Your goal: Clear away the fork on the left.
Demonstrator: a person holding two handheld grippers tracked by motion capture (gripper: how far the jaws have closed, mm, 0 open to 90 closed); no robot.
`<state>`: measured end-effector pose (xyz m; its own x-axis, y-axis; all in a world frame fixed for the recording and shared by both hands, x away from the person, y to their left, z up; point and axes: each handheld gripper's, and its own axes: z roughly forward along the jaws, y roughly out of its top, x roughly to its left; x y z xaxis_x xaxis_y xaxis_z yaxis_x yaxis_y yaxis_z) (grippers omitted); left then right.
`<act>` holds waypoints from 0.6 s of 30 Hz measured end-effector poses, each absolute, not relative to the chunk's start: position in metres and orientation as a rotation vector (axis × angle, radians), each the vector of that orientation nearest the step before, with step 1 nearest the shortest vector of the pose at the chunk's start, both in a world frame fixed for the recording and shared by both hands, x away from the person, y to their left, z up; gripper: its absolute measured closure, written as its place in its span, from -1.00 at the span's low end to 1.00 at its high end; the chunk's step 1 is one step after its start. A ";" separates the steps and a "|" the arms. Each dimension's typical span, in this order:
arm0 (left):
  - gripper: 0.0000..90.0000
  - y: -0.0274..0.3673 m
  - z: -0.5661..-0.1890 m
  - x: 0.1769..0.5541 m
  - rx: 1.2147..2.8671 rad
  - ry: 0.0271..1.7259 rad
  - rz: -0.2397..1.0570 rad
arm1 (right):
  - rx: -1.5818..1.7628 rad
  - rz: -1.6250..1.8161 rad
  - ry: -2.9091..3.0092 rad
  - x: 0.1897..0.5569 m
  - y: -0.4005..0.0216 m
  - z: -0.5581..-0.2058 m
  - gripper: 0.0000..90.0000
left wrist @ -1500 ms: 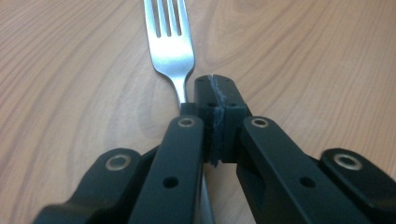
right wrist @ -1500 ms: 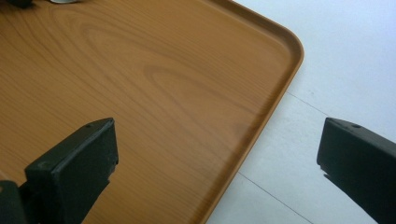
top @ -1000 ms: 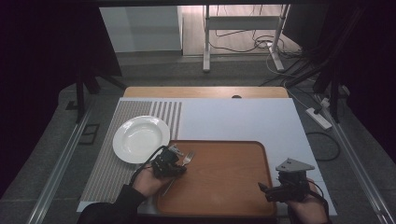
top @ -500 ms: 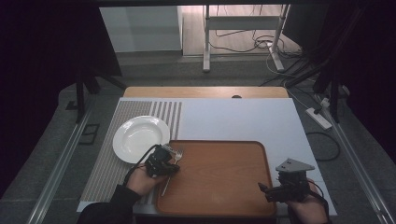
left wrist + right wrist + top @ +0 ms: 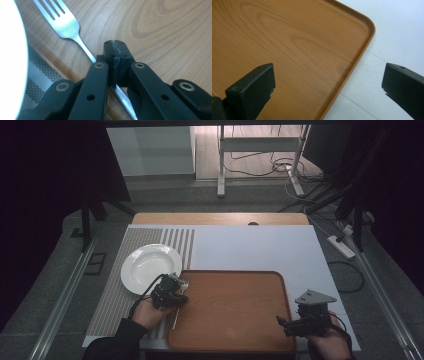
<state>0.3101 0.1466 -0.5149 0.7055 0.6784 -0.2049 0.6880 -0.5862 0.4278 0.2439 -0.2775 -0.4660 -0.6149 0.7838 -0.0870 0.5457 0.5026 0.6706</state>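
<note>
Fork [image 5: 65,24], plain bright steel with four tines, lies at the left edge of the wooden tray [image 5: 235,310], beside the white plate [image 5: 145,265]. Left gripper [image 5: 116,50] jaws clamped on its handle. Best lifted level and slowly, clear of the plate. Right gripper [image 5: 328,85] jaws apart.

Table [image 5: 260,247]: striped placemat [image 5: 117,295] at left, wooden tray [image 5: 235,312] beside it.

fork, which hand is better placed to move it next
Left. The left gripper is shut on the fork handle at the tray's left edge, beside the plate. The right gripper is open over the tray's far right corner.
</note>
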 end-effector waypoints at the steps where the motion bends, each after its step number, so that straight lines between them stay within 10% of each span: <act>1: 0.91 0.147 -0.515 0.310 2.430 1.047 -0.021 | 1.102 0.860 2.369 0.244 -0.277 -0.466 -1.00; 18: 0.15 0.158 -0.502 0.300 2.343 1.027 0.054 | 1.108 0.873 2.364 0.244 -0.278 -0.466 -1.00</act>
<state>0.3001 0.1579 -0.5021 0.7037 0.6859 -0.1852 0.6625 -0.5393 0.5198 0.2438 -0.2776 -0.4657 -0.6132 0.7859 -0.0799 0.5455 0.4944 0.6767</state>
